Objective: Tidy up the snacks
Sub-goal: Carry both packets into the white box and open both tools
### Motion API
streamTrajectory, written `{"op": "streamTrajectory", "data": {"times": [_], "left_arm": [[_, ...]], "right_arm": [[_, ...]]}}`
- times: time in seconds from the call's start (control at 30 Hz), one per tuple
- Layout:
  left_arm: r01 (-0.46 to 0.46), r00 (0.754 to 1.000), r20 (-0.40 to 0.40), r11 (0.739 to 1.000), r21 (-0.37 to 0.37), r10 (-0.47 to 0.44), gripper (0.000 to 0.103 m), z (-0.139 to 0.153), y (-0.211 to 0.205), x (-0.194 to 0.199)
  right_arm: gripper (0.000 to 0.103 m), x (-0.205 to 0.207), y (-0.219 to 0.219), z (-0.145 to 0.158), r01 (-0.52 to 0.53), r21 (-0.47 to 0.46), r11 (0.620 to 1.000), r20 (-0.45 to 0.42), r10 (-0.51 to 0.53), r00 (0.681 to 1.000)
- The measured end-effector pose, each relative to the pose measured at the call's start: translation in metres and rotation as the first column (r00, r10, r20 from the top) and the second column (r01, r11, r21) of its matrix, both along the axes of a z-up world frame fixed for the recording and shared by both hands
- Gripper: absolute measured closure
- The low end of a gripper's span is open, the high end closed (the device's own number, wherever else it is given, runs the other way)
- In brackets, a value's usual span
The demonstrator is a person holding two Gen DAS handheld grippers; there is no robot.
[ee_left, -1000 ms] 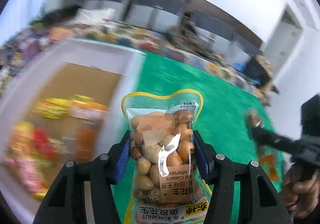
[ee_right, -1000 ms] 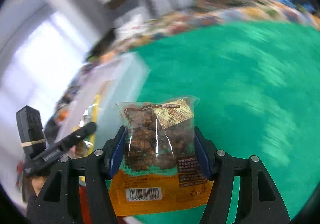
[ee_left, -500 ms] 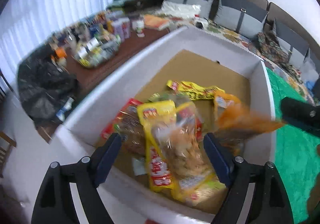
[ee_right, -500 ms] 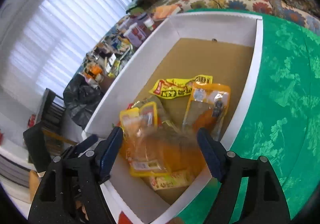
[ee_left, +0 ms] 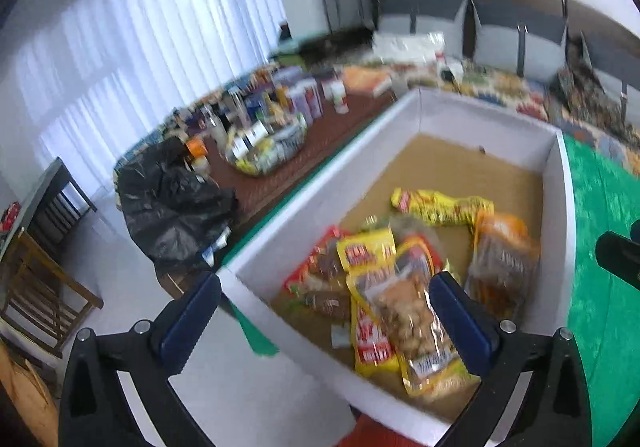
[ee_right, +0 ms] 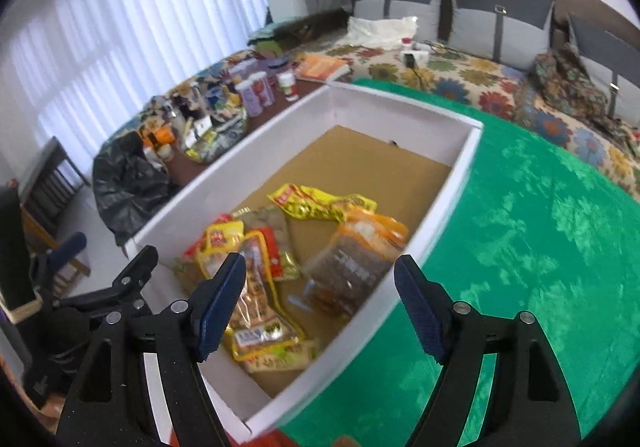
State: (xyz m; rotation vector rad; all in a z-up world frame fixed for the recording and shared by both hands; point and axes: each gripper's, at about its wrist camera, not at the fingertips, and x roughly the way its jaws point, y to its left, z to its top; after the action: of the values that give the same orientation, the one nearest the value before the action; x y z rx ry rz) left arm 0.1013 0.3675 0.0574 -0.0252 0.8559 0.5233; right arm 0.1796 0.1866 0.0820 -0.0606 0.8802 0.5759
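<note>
A white box point(ee_left: 320, 203) point(ee_right: 448, 191) with a brown floor stands on the green cloth and holds several snack bags. The peanut bag point(ee_left: 408, 311) point(ee_right: 256, 311) lies at the near end. The orange bag of brown snacks point(ee_left: 500, 259) point(ee_right: 356, 255) lies against the right wall. A yellow bag point(ee_left: 440, 203) point(ee_right: 320, 203) lies further back. My left gripper point(ee_left: 324, 323) is open and empty above the box's near left corner. My right gripper point(ee_right: 320, 299) is open and empty above the box's near end. The left gripper also shows in the right wrist view point(ee_right: 132, 275).
Green cloth point(ee_right: 540, 227) covers the table right of the box. A brown table point(ee_left: 280, 151) left of the box carries bottles and a basket. A black bag point(ee_left: 172, 203) sits beside it. A sofa with grey cushions point(ee_right: 480, 27) runs along the back.
Both grippers swung left over the box and opened. The peanut bag and the orange bag dropped out and now lie in the box.
</note>
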Motion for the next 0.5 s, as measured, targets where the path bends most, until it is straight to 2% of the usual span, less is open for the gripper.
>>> {"op": "streamTrajectory", "data": {"times": [0.07,0.2,0.5], "left_arm": [[-0.010,1.000,-0.003,0.999,-0.031,0.010,0.000,-0.002,0.002,-0.001],[0.032,0.999,0.015,0.995,-0.095,-0.030,0.000,0.000,0.000,-0.001],[0.031,0.999,0.027,0.996,-0.082,-0.029,0.000,0.007,-0.004,0.000]], "right_arm": [[0.023,-0.005,-0.002,-0.002,0.009,-0.024,1.000,0.001,-0.009,1.000],[0.023,-0.008,-0.002,-0.005,0.013,-0.073,0.997,-0.010,-0.014,1.000],[0.023,-0.013,0.005,-0.004,-0.004,-0.098,0.995,-0.005,0.003,1.000]]}}
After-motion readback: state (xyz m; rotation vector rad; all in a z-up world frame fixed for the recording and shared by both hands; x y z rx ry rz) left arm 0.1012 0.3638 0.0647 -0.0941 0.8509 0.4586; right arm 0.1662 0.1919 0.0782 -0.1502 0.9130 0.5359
